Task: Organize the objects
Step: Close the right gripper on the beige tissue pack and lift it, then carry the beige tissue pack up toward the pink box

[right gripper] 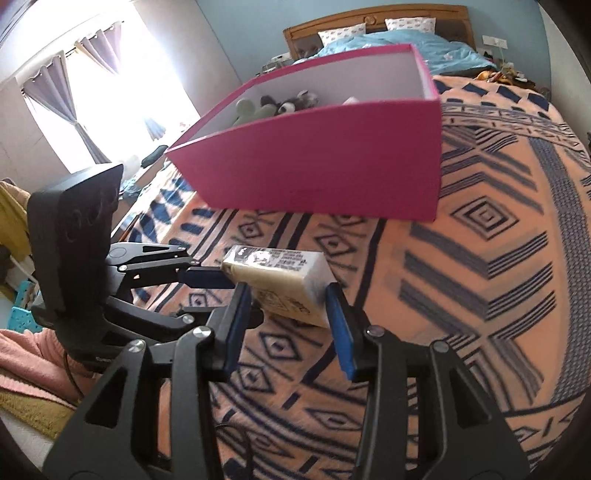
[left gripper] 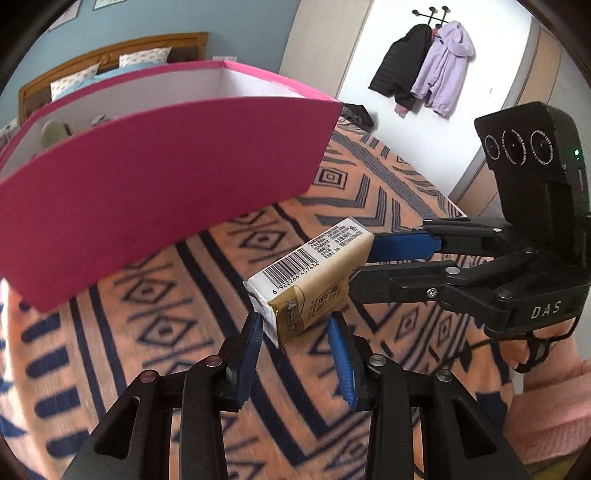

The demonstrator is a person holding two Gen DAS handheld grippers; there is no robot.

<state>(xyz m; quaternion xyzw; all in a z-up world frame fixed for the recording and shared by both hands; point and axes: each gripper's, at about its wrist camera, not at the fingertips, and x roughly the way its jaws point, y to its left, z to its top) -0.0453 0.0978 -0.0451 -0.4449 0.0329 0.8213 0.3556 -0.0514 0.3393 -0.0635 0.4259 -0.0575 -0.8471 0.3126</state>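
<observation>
Bedroom, blue-grey walls (left gripper: 251, 26). Wooden headboard (right gripper: 373, 16) at twelve o'clock in the right wrist view, two patterned pillows (right gripper: 341, 35) against it, light blue bedding (right gripper: 391, 46) below. Orange blanket with dark blue geometric pattern (right gripper: 498, 229) across the foreground. Bright, overexposed window (right gripper: 122, 85) at ten o'clock, grey curtains (right gripper: 55, 88) tied back. In the left wrist view, at one o'clock, white wall with coat hooks (left gripper: 430, 14); black jacket (left gripper: 399, 66) beside lilac hoodie (left gripper: 443, 62).
</observation>
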